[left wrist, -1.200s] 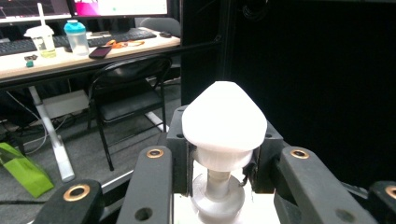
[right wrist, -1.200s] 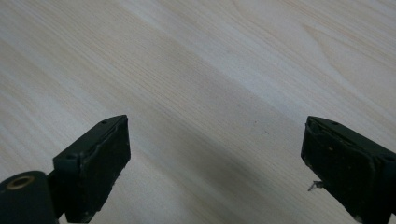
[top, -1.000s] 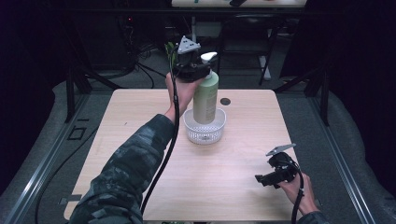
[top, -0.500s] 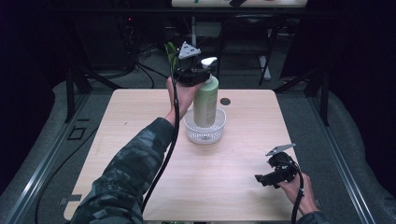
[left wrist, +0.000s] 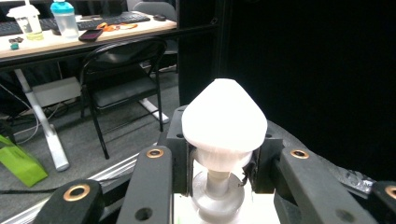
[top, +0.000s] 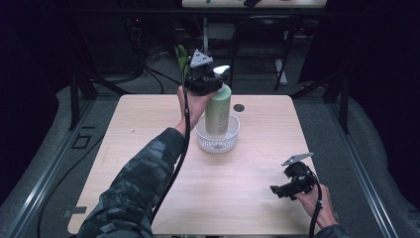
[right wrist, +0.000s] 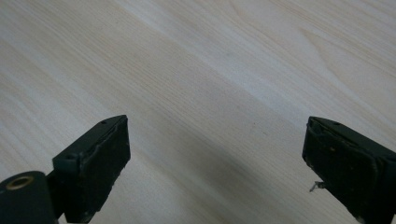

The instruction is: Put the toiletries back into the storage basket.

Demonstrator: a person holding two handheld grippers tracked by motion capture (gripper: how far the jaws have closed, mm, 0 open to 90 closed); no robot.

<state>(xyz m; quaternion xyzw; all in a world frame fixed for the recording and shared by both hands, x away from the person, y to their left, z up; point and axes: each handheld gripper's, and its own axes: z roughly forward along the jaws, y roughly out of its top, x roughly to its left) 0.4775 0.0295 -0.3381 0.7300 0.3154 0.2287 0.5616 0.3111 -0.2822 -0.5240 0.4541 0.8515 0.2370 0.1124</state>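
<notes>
I read no label on the green pump bottle. My left gripper pinches its neck, bottle upright in the white basket. Right gripper spread over the surface.

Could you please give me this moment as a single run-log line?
left hand-held gripper: shut on pump neck of green pump bottle | bottle: upright in white basket | right hand-held gripper: open, over wooden table

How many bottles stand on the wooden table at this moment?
1. The green pump bottle stands in the white basket at mid-table, the left gripper clamped on its pump neck.
</notes>
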